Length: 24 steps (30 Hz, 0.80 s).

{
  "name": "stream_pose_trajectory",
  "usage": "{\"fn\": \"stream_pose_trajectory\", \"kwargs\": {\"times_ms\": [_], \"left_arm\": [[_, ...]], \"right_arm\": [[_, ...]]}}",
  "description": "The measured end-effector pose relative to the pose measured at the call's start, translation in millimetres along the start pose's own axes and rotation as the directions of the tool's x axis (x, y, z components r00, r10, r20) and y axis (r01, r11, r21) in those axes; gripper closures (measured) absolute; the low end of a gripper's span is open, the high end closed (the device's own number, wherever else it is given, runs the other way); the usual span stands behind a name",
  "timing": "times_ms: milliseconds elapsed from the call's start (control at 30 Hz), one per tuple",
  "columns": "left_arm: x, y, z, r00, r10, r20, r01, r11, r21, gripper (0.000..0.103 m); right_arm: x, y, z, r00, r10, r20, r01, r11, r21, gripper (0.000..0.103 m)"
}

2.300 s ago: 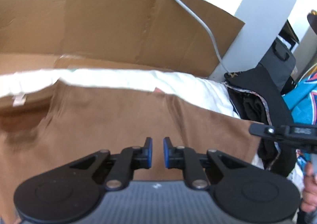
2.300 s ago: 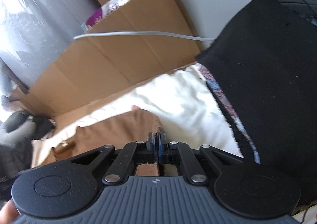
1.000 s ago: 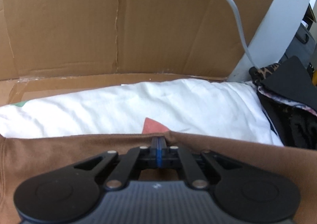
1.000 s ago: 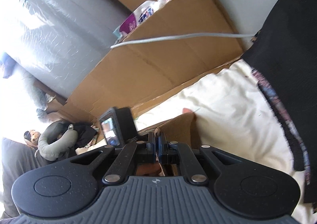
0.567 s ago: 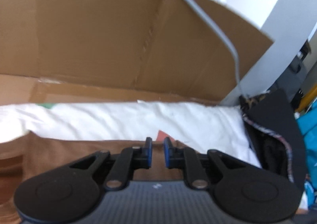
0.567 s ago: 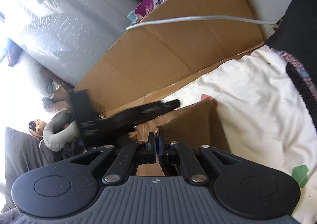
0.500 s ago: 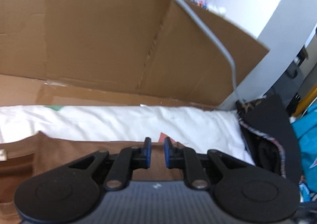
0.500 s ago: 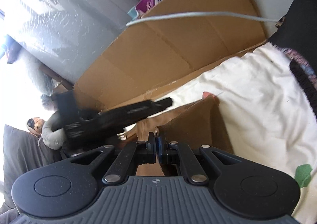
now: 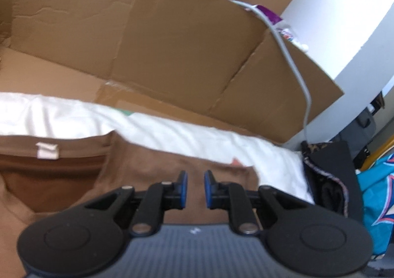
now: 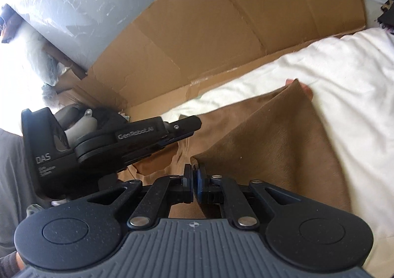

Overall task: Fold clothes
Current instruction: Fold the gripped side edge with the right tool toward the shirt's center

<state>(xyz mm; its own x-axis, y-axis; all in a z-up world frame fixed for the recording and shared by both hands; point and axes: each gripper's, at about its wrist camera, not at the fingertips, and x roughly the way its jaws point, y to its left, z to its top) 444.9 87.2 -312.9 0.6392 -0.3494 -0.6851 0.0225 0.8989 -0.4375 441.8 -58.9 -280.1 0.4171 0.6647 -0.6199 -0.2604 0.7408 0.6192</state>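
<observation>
Released, the left gripper (image 9: 195,185) gapes empty over brown cloth (image 9: 152,167); right gripper (image 10: 194,179), just loosening, pinches its fold beside cardboard (image 9: 172,39).

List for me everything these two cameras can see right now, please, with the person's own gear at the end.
brown fabric garment: one, brown with a pale label at the collar, lying on the white sheet, one corner folded over
white bed sheet: one, white, spread under the garment
flattened cardboard sheets: several, tan, propped behind the sheet
grey cable: one, grey, draped over the cardboard
dark clothes pile: one, black with patterned trim, right of the sheet
teal garment: one, teal, far right
left claw: one, black with blue pads, open above the garment
right claw: one, black with blue pads, garment edge between its pads, which have just been opening
</observation>
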Motion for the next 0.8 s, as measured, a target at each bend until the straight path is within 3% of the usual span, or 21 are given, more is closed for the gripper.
{"fn": "stream_pose_trajectory", "kwargs": {"times_ms": [67,100,133,367,633,800], "left_arm": [[-3,6,-3,1.000,0.011,0.006,-0.011,1.000,-0.001,0.088],[-4,8,-5,1.000,0.015,0.007,-0.015,1.000,0.000,0.085],[-5,10,-7,1.000,0.014,0.005,-0.014,1.000,0.000,0.084],[-7,4,-29,0.999,0.035,-0.009,-0.034,0.994,0.103,0.067],[-7,4,-47,0.995,0.086,-0.049,-0.077,0.983,0.166,0.067],[2,5,-55,0.988,0.118,-0.101,-0.096,0.975,0.200,0.068]], "right_arm": [[4,1,-3,1.000,0.004,-0.014,-0.004,1.000,-0.005,0.073],[4,1,-4,1.000,0.009,-0.022,-0.009,1.000,-0.009,0.052],[1,0,-4,1.000,0.011,-0.018,-0.012,1.000,-0.018,0.044],[-23,-27,6,0.998,-0.049,0.039,0.050,0.998,-0.028,0.044],[-41,-69,15,0.987,-0.142,0.074,0.141,0.990,0.011,0.046],[-74,-89,5,0.978,-0.193,0.083,0.200,0.976,-0.084,0.046]]}}
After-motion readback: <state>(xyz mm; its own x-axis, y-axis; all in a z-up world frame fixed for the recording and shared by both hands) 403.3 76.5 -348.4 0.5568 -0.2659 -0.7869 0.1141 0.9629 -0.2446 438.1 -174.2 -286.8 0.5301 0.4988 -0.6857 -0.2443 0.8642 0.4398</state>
